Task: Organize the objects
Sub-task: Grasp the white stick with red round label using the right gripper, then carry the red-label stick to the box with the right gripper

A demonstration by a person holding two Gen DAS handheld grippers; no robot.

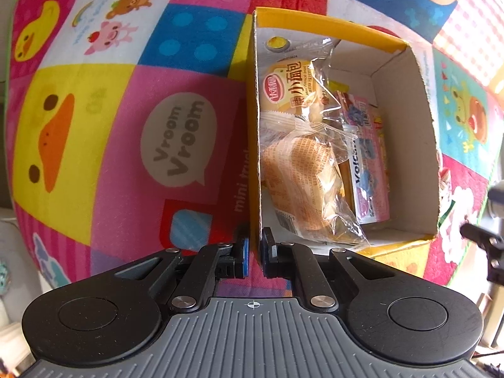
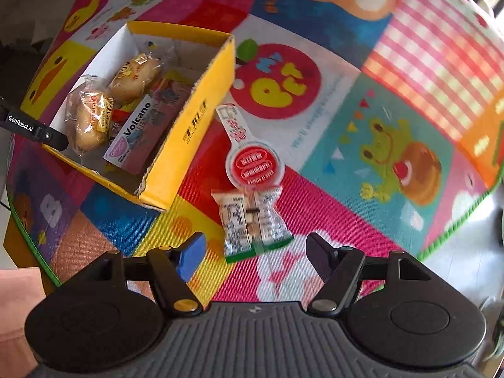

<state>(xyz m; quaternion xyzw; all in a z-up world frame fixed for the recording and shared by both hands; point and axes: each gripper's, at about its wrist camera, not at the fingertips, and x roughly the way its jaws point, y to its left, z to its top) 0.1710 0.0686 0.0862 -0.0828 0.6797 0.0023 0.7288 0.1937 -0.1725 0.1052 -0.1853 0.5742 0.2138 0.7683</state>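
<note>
Reading the printed words first: the pink pack (image 1: 368, 170) inside the yellow cardboard box (image 1: 318, 22) carries the word "Volcano", seen fully in the right wrist view and partly covered in the left one. A bread bun in clear wrap (image 1: 291, 89) shows Chinese characters and a small line like "Mini French bread". A second wrapped bun (image 1: 302, 186) lies nearer to the camera, its print too fine to read. The play mat (image 1: 126, 145) has "Vroom Vroom" in a speech bubble and "mini truck" beside the box; the right wrist view adds "My Pet" on a red apple shape.

The left gripper (image 1: 254, 252) has its jaws nearly together, one finger outside and one inside the near left wall of the box, so it is clamped on that wall. Its body bears "GenRobot.AI" (image 2: 22, 124), which only the right wrist view shows.

The right gripper (image 2: 255, 250) stands wide and holds nothing. A small snack packet with a green edge (image 2: 253, 223) lies on the mat between its fingertips, without contact. Beyond the packet is a flat packet with a round red label (image 2: 252, 160), its writing blurred. Both lie outside the box, just beside its right wall, and only the right wrist view shows them.
</note>
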